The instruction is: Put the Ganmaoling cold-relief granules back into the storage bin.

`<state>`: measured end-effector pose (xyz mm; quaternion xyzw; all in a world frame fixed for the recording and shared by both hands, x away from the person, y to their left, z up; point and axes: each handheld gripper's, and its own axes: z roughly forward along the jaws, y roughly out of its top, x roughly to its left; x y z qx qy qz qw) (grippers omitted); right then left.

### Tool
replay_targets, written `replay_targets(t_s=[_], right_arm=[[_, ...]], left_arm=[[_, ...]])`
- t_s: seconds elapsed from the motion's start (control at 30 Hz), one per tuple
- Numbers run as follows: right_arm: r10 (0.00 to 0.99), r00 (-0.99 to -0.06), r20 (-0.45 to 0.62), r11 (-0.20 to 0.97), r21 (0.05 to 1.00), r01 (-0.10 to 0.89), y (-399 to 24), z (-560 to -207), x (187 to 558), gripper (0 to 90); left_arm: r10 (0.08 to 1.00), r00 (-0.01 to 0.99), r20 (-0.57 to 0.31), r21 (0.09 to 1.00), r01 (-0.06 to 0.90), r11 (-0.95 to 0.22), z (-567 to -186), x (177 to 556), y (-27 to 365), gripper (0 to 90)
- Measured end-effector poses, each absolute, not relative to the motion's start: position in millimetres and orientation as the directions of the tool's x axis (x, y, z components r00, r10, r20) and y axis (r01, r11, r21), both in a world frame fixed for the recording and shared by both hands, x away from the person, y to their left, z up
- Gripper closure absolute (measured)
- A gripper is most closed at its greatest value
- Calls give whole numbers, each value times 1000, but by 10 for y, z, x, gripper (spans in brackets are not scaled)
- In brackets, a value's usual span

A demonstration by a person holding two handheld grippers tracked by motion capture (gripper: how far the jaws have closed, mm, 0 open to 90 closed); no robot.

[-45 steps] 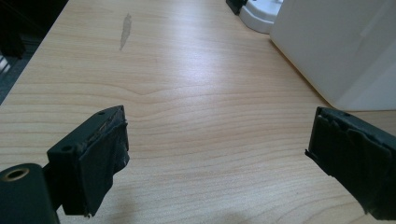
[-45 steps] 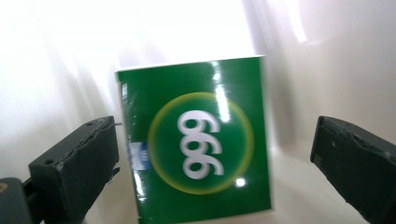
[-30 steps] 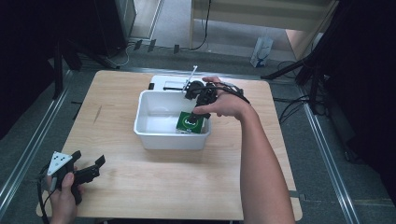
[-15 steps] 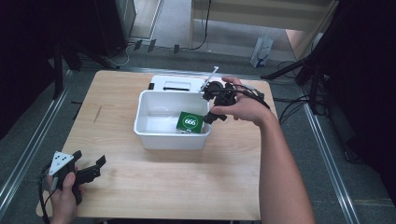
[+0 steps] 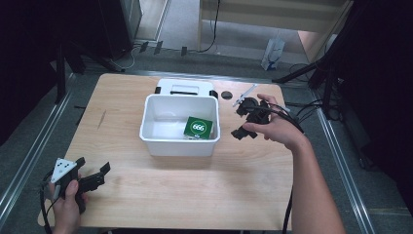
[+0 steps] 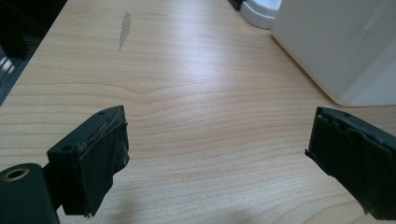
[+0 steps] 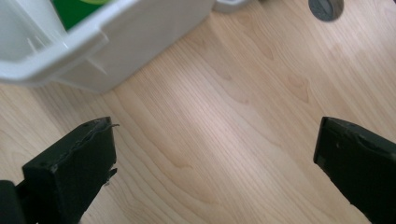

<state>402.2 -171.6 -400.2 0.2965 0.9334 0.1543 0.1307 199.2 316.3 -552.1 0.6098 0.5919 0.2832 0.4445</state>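
Observation:
A white plastic bin [image 5: 151, 131] stands in the middle of the wooden table. A green box marked 666 [image 5: 198, 127] lies inside it, against the right wall. My right gripper [image 5: 239, 122] hovers just right of the bin, open and holding nothing. In the right gripper view, the right gripper [image 7: 215, 163] has its jaws wide apart over bare wood, with the bin's corner [image 7: 116, 42] and a bit of the green box [image 7: 74, 9] at upper left. My left gripper [image 5: 92, 165] sits open near the table's front left corner. In the left gripper view, the left gripper [image 6: 217, 158] faces the bin's wall [image 6: 345, 46].
A white lid-like piece [image 5: 185, 87] lies just behind the bin. A small dark disc [image 5: 226, 95] sits to its right, seen as a grey disc [image 7: 326, 7] in the right gripper view. Cables trail off the table's right edge. Bare wood spans the front of the table.
My right gripper has pulled back to the right, from above the bin to beside it. The green box now lies free in the bin. The left gripper has stayed put.

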Motion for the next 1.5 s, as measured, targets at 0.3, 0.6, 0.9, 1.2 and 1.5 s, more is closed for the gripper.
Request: replay_targets(t_s=[0.3, 0.6, 0.9, 1.2, 1.5], right_arm=[[687, -716, -124, 692, 410, 594, -2006, -4192, 3836, 0], [799, -599, -59, 560, 436, 704, -2344, -4513, 3651, 0], [876, -482, -18, 425, 503, 753, -2688, -4781, 3441, 0], [922, -387, -12, 319, 592, 740, -2954, -5065, 3163, 0], [949, -314, -7, 225, 713, 664, -3213, -5291, 2857, 0]], left_arm=[[973, 136, -185, 877, 469, 101, -5522, 1990, 3170, 56], [973, 132, -189, 878, 467, 107, -5521, 1988, 3168, 56], [974, 130, -185, 878, 467, 105, -5521, 1987, 3168, 56], [974, 125, -187, 878, 466, 109, -5522, 1980, 3163, 56], [975, 119, -186, 879, 464, 111, -5521, 1974, 3168, 56]])
